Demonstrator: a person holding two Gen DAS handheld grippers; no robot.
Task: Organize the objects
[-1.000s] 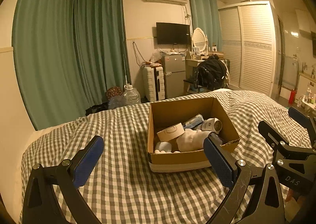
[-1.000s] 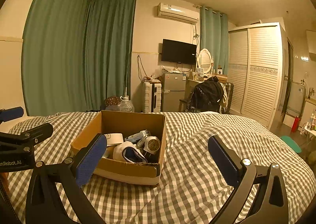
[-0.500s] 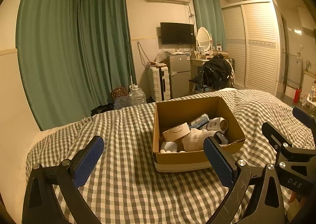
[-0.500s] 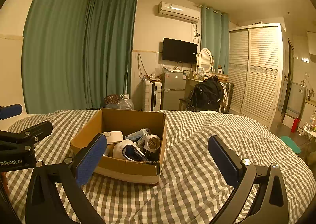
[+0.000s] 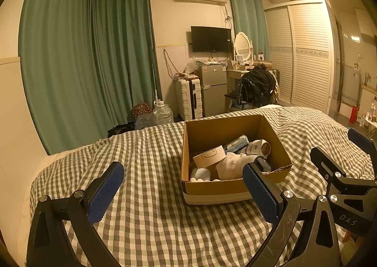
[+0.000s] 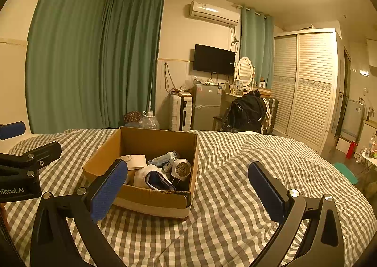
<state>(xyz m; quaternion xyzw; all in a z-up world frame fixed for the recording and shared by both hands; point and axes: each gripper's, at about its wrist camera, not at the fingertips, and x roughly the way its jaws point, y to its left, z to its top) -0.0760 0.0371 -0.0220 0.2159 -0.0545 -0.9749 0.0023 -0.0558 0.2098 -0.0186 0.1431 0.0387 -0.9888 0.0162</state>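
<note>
An open cardboard box point(image 5: 212, 189) stands on the checked bed cover; it also shows in the right wrist view point(image 6: 150, 198). Inside lie a roll of tape point(image 5: 208, 155), a white sock or shoe point(image 5: 232, 165), a white hair dryer point(image 5: 260, 147), a blue-and-white packet point(image 5: 236, 143) and a small pale blue item point(image 5: 200, 174). My left gripper point(image 5: 182, 190) is open and empty, held above the bed just in front of the box. My right gripper point(image 6: 187, 188) is open and empty, in front of the box's right front corner. Each gripper shows at the edge of the other's view.
The checked bed cover point(image 5: 146, 220) spreads around the box. Beyond the bed stand green curtains point(image 5: 94, 59), water jugs point(image 5: 162, 114), a white suitcase point(image 5: 189, 98), a small fridge point(image 5: 213, 89), a chair with a black bag point(image 5: 255, 88) and a louvred wardrobe point(image 5: 304, 55).
Both grippers have drawn back and risen slightly, so the box sits a little farther off and to the right in the left wrist view. Both stay open and empty.
</note>
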